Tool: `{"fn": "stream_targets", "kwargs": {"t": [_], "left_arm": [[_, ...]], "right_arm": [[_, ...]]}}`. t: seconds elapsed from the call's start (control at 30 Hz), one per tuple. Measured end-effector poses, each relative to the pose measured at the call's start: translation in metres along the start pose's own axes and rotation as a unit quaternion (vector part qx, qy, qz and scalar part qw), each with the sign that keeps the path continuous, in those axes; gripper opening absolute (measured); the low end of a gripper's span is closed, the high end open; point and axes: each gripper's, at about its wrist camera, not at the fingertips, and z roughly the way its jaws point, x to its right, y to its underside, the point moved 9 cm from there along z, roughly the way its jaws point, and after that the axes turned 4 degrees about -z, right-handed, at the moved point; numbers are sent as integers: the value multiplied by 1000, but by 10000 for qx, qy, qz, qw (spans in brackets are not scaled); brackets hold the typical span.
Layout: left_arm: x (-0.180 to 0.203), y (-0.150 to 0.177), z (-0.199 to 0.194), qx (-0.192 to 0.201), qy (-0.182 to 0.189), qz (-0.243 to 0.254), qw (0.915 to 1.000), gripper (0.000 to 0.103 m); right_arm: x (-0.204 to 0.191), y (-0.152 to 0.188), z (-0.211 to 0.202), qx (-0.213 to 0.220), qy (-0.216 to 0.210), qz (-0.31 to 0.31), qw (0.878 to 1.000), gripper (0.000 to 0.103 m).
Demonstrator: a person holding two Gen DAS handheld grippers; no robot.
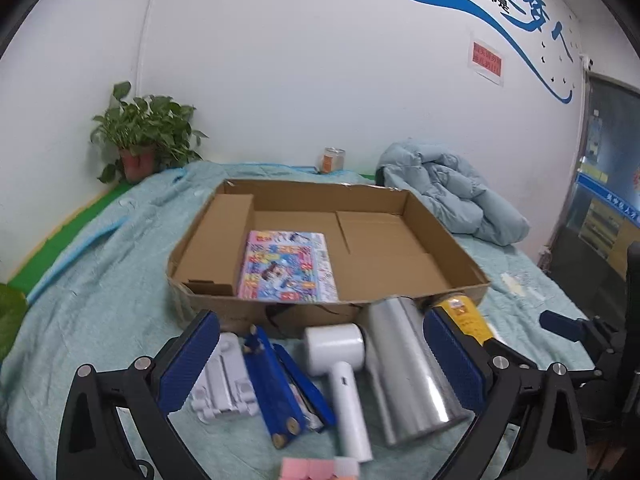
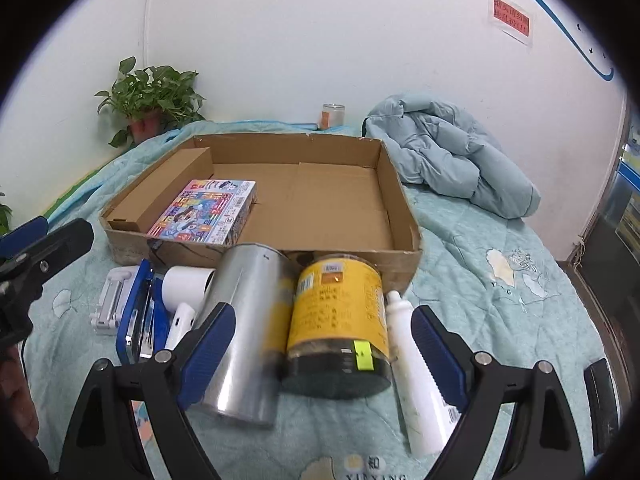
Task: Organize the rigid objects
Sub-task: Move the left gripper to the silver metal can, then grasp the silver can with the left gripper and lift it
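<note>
Spread over the bed, a teal quilt [image 2: 500, 240] is carrying your cardboard box [image 2: 404, 216], holding only the colourful game box [image 2: 204, 212]. You are holding the left gripper [image 1: 320, 364] and right gripper [image 2: 324, 344] apart, empty, while the silver cylinder [image 2: 244, 332], yellow jar [image 2: 340, 312], white bottle [image 2: 416, 376] and hair dryer [image 1: 340, 364] are waiting outside.

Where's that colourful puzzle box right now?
The colourful puzzle box lies flat inside the cardboard tray, in its left half near the front wall, beside the folded cardboard insert. The right wrist view shows it there too.
</note>
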Motion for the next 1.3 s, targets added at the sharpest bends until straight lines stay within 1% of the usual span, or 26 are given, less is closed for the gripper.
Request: {"fn": "stream_targets", "kwargs": {"t": [0.13, 0.2, 0.37, 0.47, 0.53, 0.57, 0.63, 0.7, 0.87, 0.9, 0.93, 0.97, 1.0, 1.07, 1.1, 1.13, 1.17, 1.2, 1.3], "left_arm": [[13, 15, -7, -456, 478, -162, 9977, 103], [18, 21, -9, -587, 642, -211, 9960, 103], [27, 41, -8, -896, 856, -175, 9921, 103], [27, 56, -3, -1218, 1123, -361, 9855, 103], [27, 62, -1, -1391, 1298, -436, 9808, 102], [28, 67, 1, -1475, 1391, -433, 9783, 102], [28, 70, 9, -1604, 1424, -372, 9760, 102], [32, 76, 15, -1748, 1484, -338, 9728, 101], [50, 80, 37, -2077, 1894, -469, 9585, 101], [53, 79, 42, -2120, 1979, -487, 9558, 100], [57, 77, 50, -2172, 2075, -463, 9527, 96], [59, 77, 56, -2236, 2108, -439, 9506, 95], [60, 78, 66, -2356, 2051, -435, 9490, 95], [61, 80, 79, -2561, 1934, -416, 9462, 95], [63, 85, 87, -2738, 1987, -398, 9402, 95], [64, 89, 92, -2898, 2043, -440, 9340, 91], [63, 93, 96, -3002, 2021, -502, 9309, 88], [61, 96, 100, -3059, 1942, -538, 9305, 86], [60, 99, 102, -3036, 1910, -489, 9322, 85]], "right_arm": [[1, 8, -13, 2, -83, -2, 10000, 90], [0, 15, -17, -39, -116, -5, 9999, 90], [-10, 35, -18, -249, -341, -43, 9991, 90], [-17, 43, -21, -255, -510, -46, 9984, 90], [-20, 47, -21, -258, -818, -6, 9963, 90], [-23, 51, -22, -255, -1085, 60, 9938, 90], [-26, 57, -21, -297, -1456, 214, 9887, 90], [-28, 62, -18, -399, -1677, 358, 9844, 90], [-43, 69, -11, -677, -2219, 582, 9710, 89], [-46, 68, -10, -713, -2308, 646, 9682, 89], [-49, 68, -8, -752, -2410, 723, 9649, 89], [-50, 68, -7, -779, -2477, 778, 9625, 89], [-52, 67, -4, -836, -2522, 886, 9600, 89], [-53, 65, 3, -916, -2482, 1002, 9591, 89], [-56, 63, 5, -936, -2554, 1031, 9568, 88], [-57, 62, 7, -952, -2599, 1059, 9551, 88], [-61, 60, 12, -992, -2630, 1106, 9533, 88], [-62, 60, 16, -1025, -2583, 1096, 9543, 88], [-62, 61, 31, -1149, -2336, 1057, 9597, 84]]}}
